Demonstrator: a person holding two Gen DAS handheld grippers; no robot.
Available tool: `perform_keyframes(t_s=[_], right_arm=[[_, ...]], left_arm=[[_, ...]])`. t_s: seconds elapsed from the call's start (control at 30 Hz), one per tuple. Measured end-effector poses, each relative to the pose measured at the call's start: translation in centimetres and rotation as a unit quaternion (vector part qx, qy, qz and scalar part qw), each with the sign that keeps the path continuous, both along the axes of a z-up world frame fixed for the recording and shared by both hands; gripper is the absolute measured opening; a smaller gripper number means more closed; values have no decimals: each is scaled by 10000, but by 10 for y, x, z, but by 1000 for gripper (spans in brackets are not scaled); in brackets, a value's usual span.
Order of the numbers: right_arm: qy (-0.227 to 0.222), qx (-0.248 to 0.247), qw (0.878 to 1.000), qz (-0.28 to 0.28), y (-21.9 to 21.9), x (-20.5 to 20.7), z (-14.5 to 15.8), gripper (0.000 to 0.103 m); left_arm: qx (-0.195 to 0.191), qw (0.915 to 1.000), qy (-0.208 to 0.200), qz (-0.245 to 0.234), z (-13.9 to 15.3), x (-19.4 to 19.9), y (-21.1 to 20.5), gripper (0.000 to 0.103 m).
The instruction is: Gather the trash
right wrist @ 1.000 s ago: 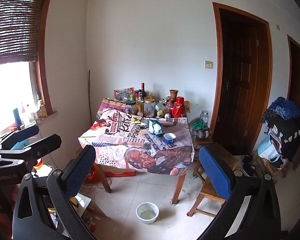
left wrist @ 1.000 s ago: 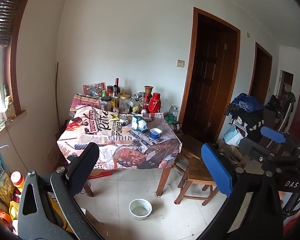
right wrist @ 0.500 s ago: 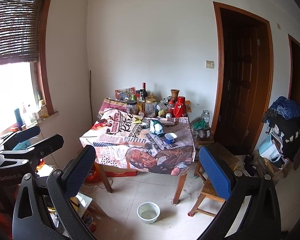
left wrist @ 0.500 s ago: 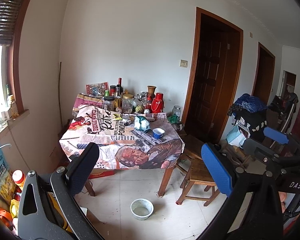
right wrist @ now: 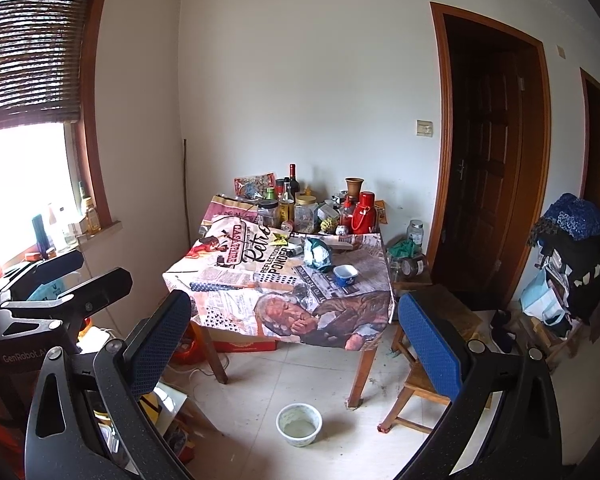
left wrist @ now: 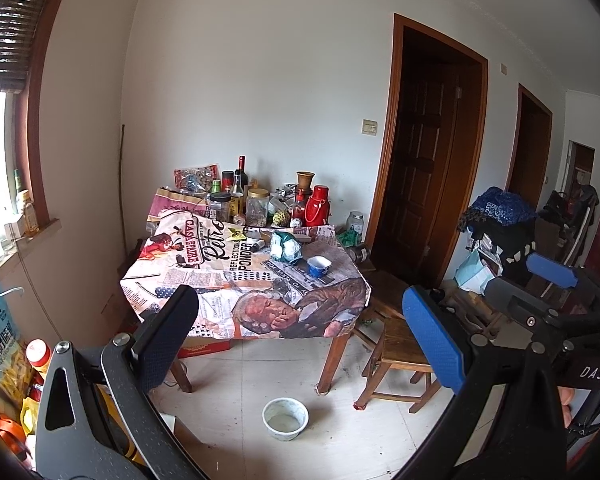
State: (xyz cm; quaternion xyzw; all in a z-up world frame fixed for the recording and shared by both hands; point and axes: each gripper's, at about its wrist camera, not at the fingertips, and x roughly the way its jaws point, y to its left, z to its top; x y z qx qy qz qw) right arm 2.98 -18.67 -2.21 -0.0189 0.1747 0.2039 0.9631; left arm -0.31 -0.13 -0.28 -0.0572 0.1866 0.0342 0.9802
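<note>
A table [left wrist: 180, 280] [right wrist: 228, 288] under a printed newspaper-style cloth stands across the room against the far wall. On it lie a crumpled green and white wrapper [left wrist: 286, 246] [right wrist: 316, 254], a small yellow scrap [left wrist: 237, 233] [right wrist: 279, 239] and a blue cup [left wrist: 319, 266] [right wrist: 345, 275]. My left gripper [left wrist: 300, 320] is open, well short of the table, with nothing between its fingers. My right gripper [right wrist: 294, 320] is open too and holds nothing. In the left wrist view the right gripper [left wrist: 548, 280] shows at the right edge; in the right wrist view the left gripper [right wrist: 60, 280] shows at the left edge.
Bottles, jars and a red thermos [left wrist: 320, 205] crowd the table's back. A white bowl [left wrist: 285, 418] [right wrist: 299, 424] sits on the tiled floor before the table. A wooden stool [left wrist: 396, 344] stands at its right. Bags and clutter [left wrist: 4, 352] lie under the window; clothes [left wrist: 500, 216] pile by the doors.
Both views have shifted slightly: the table sits a little higher and to the right in the frame. Both grippers stay open, and nothing on the table has moved.
</note>
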Motion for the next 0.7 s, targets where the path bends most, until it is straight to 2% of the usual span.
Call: perform_keyframes(t_s=[0.7], right_arm=[[-11,8,10000,29,0,0,-2,103]], left_arm=[[33,10000,-6,6,-2,1,-1,103]])
